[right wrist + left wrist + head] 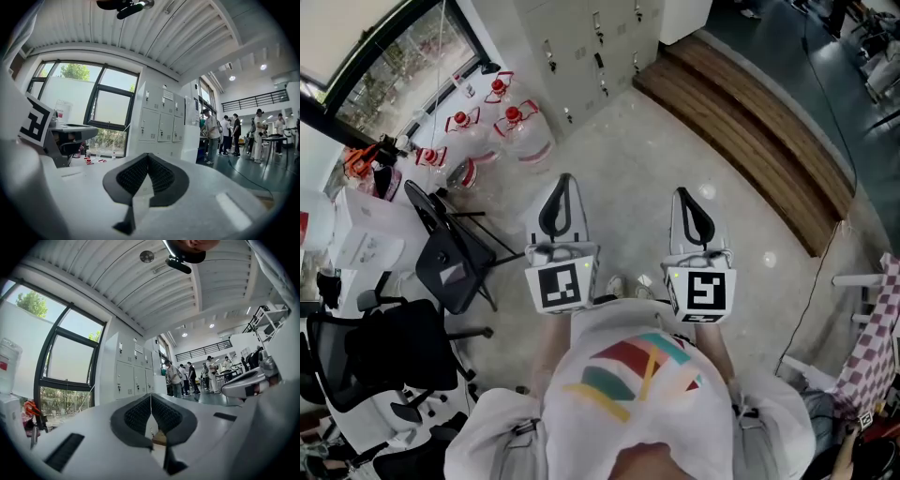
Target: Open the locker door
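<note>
1. Here, your left gripper [562, 187] was closed, jaws together on nothing.
2. Your right gripper [684, 199], just beside it, was likewise closed and empty.
3. The lockers [581, 47] stood well ahead of both grippers, slightly to their left, doors shut; neither gripper touched them.

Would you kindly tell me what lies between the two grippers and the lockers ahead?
Only bare polished floor, as the head view shows. The water jugs stand to the left of that stretch, near the lockers.
</note>
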